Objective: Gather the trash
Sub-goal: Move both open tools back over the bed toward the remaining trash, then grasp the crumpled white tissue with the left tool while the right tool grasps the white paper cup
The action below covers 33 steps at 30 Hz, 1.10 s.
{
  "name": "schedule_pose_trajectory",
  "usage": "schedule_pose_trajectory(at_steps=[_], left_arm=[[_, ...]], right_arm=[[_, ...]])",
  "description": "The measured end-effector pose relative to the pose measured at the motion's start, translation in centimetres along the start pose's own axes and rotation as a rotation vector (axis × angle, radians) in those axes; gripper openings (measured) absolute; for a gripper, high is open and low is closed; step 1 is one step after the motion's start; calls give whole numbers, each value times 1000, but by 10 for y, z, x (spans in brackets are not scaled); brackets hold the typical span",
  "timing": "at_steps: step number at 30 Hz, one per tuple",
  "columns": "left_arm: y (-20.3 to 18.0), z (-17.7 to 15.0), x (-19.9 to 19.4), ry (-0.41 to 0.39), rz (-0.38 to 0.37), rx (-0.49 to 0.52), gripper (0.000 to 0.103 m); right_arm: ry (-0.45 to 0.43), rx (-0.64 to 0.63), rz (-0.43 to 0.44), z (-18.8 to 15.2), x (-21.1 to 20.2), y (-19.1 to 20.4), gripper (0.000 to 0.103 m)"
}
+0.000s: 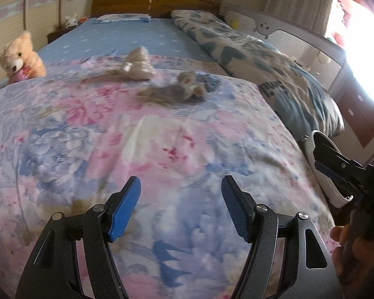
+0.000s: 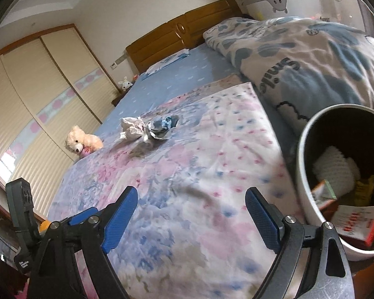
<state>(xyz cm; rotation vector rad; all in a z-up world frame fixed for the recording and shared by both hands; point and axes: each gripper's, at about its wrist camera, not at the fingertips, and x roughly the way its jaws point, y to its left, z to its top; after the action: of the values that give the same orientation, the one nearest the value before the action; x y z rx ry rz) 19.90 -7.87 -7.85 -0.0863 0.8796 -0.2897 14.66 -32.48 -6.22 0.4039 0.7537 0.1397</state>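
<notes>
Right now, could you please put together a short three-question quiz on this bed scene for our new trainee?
1. True or false: the left gripper holds a piece of trash.
2. How many crumpled pieces of trash lie on the floral quilt? A) none B) two C) five
3. Fill in: the white bin already holds ____ .

Key:
1. False; both it and the right gripper are open, with nothing between the jaws.
2. B: a crumpled paper and a blue-and-white wad.
3. Trash, including a red-and-white packet.
</notes>
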Motion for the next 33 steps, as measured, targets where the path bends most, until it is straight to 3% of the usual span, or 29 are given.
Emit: schedule_pose_trajectory(at_steps=[8,20,29,33], left_arm=[[35,20,14,11,39,-37,69],[80,90,66,-4,94,-43,69],[98,146,112,-21,51,-54,72],[94,158,129,-18,36,-52,75]], right_arm=[[58,10,-2,12,44,14,89],[22,21,18,56,111,30,89],[57,30,41,83,166,33,88],[84,33,52,89,182,33,74]])
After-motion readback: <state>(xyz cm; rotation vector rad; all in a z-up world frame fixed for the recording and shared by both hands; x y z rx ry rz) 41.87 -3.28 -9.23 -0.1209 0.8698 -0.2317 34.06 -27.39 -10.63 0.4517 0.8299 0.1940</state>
